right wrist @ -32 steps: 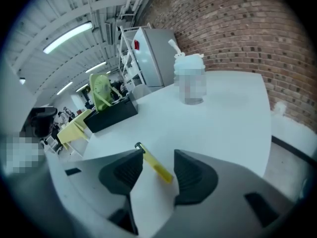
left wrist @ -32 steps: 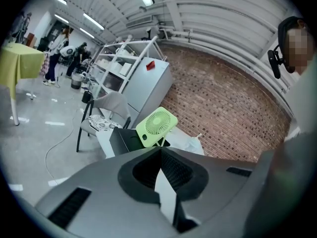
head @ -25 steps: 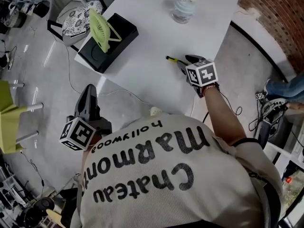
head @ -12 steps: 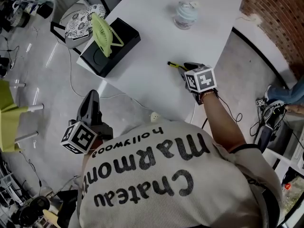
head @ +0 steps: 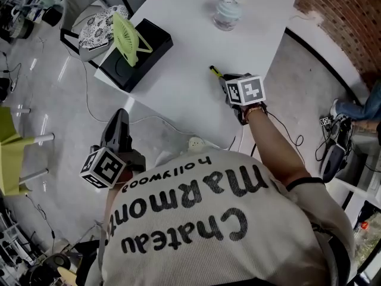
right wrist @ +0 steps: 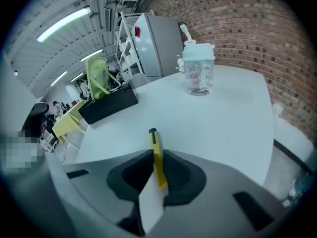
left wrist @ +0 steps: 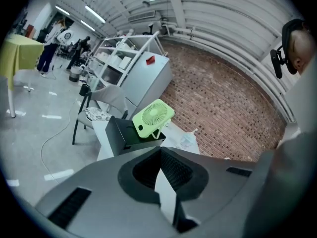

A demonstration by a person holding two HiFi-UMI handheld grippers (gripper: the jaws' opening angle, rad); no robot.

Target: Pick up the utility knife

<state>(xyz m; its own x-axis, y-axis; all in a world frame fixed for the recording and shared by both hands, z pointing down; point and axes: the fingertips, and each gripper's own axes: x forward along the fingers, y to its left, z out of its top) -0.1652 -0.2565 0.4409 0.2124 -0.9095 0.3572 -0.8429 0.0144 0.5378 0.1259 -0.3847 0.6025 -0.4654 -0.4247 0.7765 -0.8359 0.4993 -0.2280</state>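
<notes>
The utility knife (right wrist: 154,142) is slim and yellow with a black tip and lies on the white table (head: 178,88) near its front edge. In the head view only its tip end (head: 214,71) shows beyond my right gripper (head: 225,82). My right gripper (right wrist: 156,156) tilts down over it, and its jaws have just been closing, with the pads now pressing the knife's sides. My left gripper (head: 119,118) hangs off the table to the left, above the floor. Its jaws (left wrist: 160,150) meet at the tips with nothing between them.
A black box (head: 150,42) with a green fan (head: 127,36) stands at the table's left edge. A clear cup with a lid (head: 227,11) stands at the far side. A chair (head: 95,25) and a floor cable (head: 149,121) lie left of the table.
The right gripper's jaws have closed in on the knife. The left gripper has stayed where it was.
</notes>
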